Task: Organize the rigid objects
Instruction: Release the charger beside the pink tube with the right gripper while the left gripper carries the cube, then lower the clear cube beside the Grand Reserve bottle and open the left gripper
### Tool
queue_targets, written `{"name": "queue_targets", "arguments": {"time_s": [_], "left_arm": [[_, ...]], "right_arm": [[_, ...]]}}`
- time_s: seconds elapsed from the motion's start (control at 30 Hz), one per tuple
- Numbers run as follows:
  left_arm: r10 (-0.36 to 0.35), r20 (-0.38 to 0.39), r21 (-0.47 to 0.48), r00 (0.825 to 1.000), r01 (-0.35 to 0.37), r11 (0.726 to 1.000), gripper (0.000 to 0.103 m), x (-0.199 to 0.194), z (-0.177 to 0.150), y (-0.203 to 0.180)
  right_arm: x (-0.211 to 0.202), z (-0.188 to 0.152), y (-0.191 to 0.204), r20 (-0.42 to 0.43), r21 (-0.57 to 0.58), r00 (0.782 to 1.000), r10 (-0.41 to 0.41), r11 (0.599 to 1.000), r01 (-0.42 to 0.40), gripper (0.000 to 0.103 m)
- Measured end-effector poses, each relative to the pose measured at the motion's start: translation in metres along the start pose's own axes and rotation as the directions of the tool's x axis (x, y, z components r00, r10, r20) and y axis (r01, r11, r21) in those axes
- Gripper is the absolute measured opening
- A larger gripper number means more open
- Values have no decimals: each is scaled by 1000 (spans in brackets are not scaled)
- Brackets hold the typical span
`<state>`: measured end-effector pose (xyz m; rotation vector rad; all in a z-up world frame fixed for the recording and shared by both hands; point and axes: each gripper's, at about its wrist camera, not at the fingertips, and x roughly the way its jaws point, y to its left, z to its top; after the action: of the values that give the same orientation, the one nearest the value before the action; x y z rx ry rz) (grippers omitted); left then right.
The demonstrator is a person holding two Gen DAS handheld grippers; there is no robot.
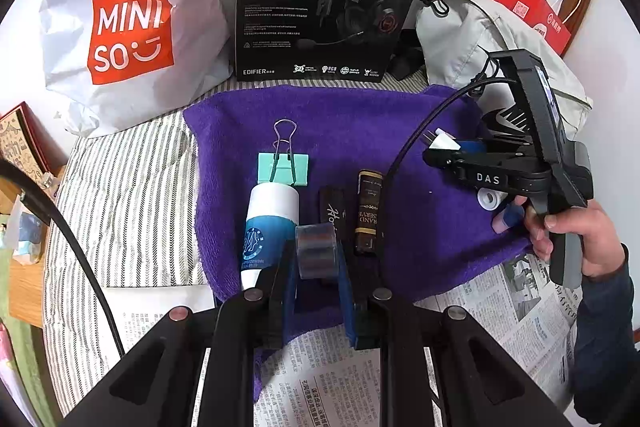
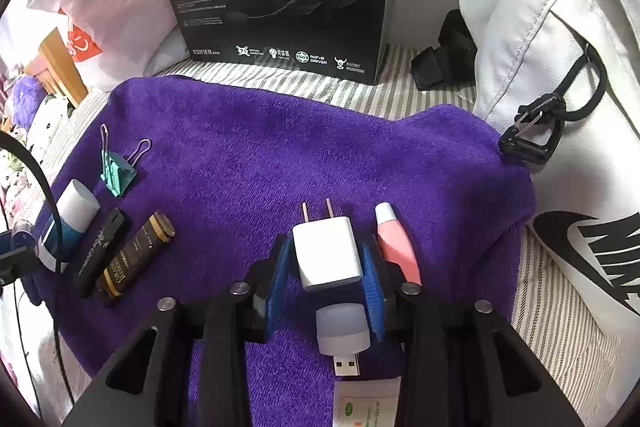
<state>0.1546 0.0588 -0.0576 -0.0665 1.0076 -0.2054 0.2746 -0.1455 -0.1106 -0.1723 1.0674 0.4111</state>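
Right gripper [image 2: 326,263], nearest: jaws closed on the white charger plug [image 2: 326,255], prongs pointing away, above the purple towel [image 2: 280,155]; a pink tube [image 2: 396,243] lies just beside. Left gripper [image 1: 316,255]: jaws closed on a clear tape roll [image 1: 316,247]. Beyond it, the white-capped tube [image 1: 268,223], two dark sticks [image 1: 368,215] and binder clip [image 1: 284,163] form a row. Lower each item level, parallel to its neighbours, releasing only once it rests on the towel.
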Motion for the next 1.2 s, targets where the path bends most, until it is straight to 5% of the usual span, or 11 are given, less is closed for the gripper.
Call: {"name": "queue_targets", "arguments": {"time_s": [0.4,1.2], "left_arm": [[-11,-10,9,1000,11,1000,19,2,0,-8],[-81,-79,148,994,92,985,19,46,21,-79]], "right_arm": [[-54,-15,-1,81,-15,996,-36,999,37,53],[-126,-93,-53,143,132,986,-81,989,62,53]]}}
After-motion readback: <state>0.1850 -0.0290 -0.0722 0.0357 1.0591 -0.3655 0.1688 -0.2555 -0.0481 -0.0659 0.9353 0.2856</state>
